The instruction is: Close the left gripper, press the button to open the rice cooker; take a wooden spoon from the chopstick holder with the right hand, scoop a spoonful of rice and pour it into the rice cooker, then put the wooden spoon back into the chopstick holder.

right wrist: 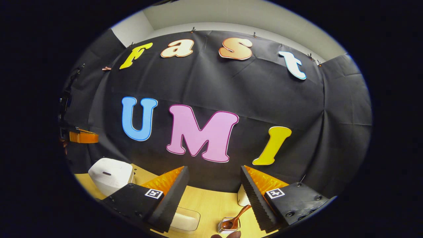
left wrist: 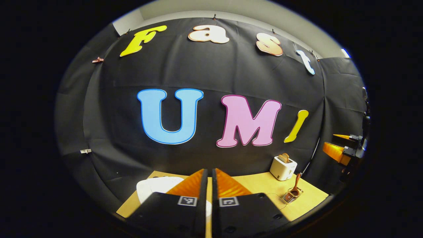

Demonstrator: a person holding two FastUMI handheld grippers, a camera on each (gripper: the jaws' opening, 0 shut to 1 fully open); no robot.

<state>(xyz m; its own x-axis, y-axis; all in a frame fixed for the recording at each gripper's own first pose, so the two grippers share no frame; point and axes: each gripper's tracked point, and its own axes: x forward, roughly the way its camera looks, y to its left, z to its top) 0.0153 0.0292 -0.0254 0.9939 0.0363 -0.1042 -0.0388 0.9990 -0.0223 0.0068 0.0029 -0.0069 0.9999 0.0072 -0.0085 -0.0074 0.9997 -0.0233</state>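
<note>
My left gripper [left wrist: 209, 178] hangs above the wooden table with its fingers together and nothing between them. The white rice cooker [left wrist: 153, 188] sits just behind it to the left, lid down. The same rice cooker [right wrist: 107, 175] is at the lower left of the right gripper view. My right gripper [right wrist: 214, 173] is open and empty, high above the table. Below it stands the chopstick holder [right wrist: 228, 226] with a wooden spoon [right wrist: 240, 213] leaning out of it. A clear box of rice [right wrist: 185, 219] lies to its left. The holder [left wrist: 292, 195] and spoon [left wrist: 297, 181] are also at the right in the left gripper view.
A white toaster [left wrist: 283, 167] with toast in it stands at the back right of the table [left wrist: 264, 185], and part of it [right wrist: 242, 198] shows behind my right finger. The black cloth wall closes the back and sides. The table's front right edge [left wrist: 310, 206] runs close to the holder.
</note>
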